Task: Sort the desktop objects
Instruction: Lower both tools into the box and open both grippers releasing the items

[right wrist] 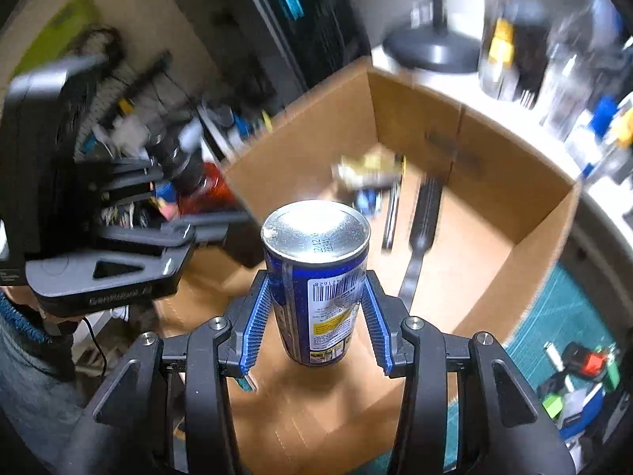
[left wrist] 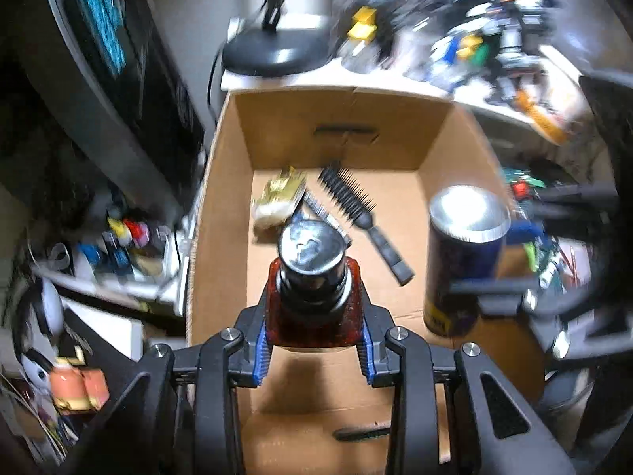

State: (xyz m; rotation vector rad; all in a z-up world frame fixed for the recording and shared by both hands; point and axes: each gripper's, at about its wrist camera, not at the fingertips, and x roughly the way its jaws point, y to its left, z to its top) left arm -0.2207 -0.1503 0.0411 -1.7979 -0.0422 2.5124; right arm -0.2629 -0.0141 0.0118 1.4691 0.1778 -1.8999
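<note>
Over the cluttered surface's cardboard box (left wrist: 395,118), left tongs (left wrist: 314,340) clamp a red bottle (left wrist: 314,308), right tongs (right wrist: 316,312) a blue can (right wrist: 316,277); both look ready to lower and let go.

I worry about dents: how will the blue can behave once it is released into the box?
The blue can, held in the right gripper, looks thin-walled, so probably light and dentable. Being tall and round, it may tip, then roll toward the hairbrush.

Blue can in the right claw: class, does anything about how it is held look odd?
Yes. The blue can hangs over the cardboard box with its plain, date-stamped end facing the camera, so it looks upside down.
</note>
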